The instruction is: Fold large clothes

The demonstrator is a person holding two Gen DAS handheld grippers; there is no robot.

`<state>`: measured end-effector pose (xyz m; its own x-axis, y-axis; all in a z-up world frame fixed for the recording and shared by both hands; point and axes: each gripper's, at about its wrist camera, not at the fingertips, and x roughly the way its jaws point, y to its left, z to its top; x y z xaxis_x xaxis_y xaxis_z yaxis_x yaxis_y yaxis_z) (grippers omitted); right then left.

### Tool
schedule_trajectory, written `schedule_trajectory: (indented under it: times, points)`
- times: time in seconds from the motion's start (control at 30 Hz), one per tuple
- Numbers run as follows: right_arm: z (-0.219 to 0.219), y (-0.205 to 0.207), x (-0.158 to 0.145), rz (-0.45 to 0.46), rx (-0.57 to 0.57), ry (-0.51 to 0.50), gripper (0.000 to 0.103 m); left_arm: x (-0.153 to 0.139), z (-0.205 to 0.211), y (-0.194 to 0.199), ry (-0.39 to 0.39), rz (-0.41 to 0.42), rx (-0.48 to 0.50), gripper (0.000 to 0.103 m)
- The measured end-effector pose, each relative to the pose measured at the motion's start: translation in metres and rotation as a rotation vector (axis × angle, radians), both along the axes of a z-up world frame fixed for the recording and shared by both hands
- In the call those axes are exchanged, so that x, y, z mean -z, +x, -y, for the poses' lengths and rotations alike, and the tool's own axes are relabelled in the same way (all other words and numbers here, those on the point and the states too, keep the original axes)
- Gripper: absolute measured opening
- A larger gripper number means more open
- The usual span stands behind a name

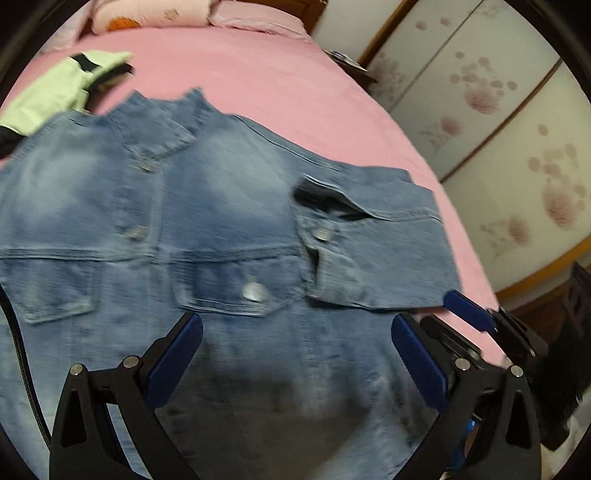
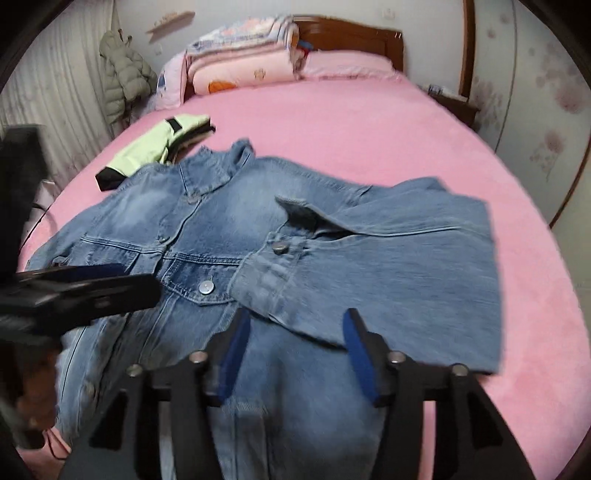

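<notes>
A blue denim jacket (image 1: 207,206) lies front-up on the pink bed (image 1: 295,85), collar toward the far side. Its right sleeve (image 1: 380,243) is folded across the chest, cuff near the pocket button. My left gripper (image 1: 295,347) is open and empty, hovering over the jacket's lower front. The right gripper's blue fingers (image 1: 469,310) show at the sleeve's lower right edge. In the right wrist view the jacket (image 2: 221,221) and folded sleeve (image 2: 388,258) lie ahead. My right gripper (image 2: 295,339) is open and empty above the sleeve's near edge. The left gripper (image 2: 81,291) shows at the left.
A folded light-green and black garment (image 2: 159,151) lies beyond the jacket's collar. Pillows and folded quilts (image 2: 240,55) sit at the wooden headboard (image 2: 351,33). A floral wardrobe (image 1: 498,129) stands right of the bed. A puffy coat (image 2: 122,77) hangs at the left.
</notes>
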<state>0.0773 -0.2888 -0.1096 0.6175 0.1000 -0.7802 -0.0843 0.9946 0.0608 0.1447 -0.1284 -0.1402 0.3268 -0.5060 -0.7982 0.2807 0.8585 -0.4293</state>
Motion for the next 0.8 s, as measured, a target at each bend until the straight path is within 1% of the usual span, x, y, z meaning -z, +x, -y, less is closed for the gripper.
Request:
schedule_trajectory:
  times: [0.03,0.07,0.1,0.2,0.33,0.4,0.47,0.53,0.57,0.63,0.67,0.7,0.73,0.8]
  points:
    - [0.006,-0.01,-0.004,0.011,0.016,0.006,0.054,0.004,0.006,0.0,-0.027,-0.013,0.014,0.101]
    - [0.011,-0.015,-0.006,0.015,0.027,0.017,0.054,0.008,0.008,-0.001,-0.05,-0.022,0.024,0.097]
    - [0.015,-0.023,-0.005,0.017,0.044,0.04,0.054,0.011,0.015,-0.001,-0.08,-0.039,0.041,0.087]
    - [0.032,-0.044,-0.002,0.007,0.094,0.124,0.054,0.024,0.025,0.0,-0.145,-0.09,0.073,0.071]
    - [0.043,-0.059,0.01,-0.005,0.149,0.185,0.054,0.04,0.036,0.009,-0.209,-0.127,0.038,0.068]
    - [0.049,-0.064,0.014,-0.015,0.163,0.203,0.054,0.047,0.04,0.016,-0.243,-0.14,0.015,0.06]
    - [0.053,-0.067,0.018,-0.027,0.171,0.215,0.054,0.054,0.044,0.025,-0.282,-0.159,-0.019,0.058]
    - [0.056,-0.069,0.021,-0.033,0.175,0.223,0.054,0.059,0.047,0.032,-0.301,-0.175,-0.05,0.058]
    - [0.058,-0.07,0.022,-0.034,0.179,0.225,0.054,0.062,0.05,0.036,-0.306,-0.184,-0.068,0.058]
    - [0.061,-0.072,0.023,-0.035,0.186,0.231,0.054,0.067,0.056,0.04,-0.315,-0.201,-0.092,0.05]
    - [0.062,-0.072,0.024,-0.038,0.189,0.235,0.054,0.069,0.06,0.043,-0.315,-0.21,-0.101,0.041]
    - [0.063,-0.072,0.025,-0.04,0.192,0.238,0.054,0.069,0.063,0.045,-0.303,-0.216,-0.111,0.028]
    - [0.065,-0.072,0.027,-0.042,0.197,0.241,0.054,0.068,0.07,0.046,-0.257,-0.224,-0.125,0.021]
    - [0.067,-0.071,0.029,-0.048,0.208,0.24,0.054,0.059,0.081,0.049,-0.194,-0.202,-0.116,0.016]
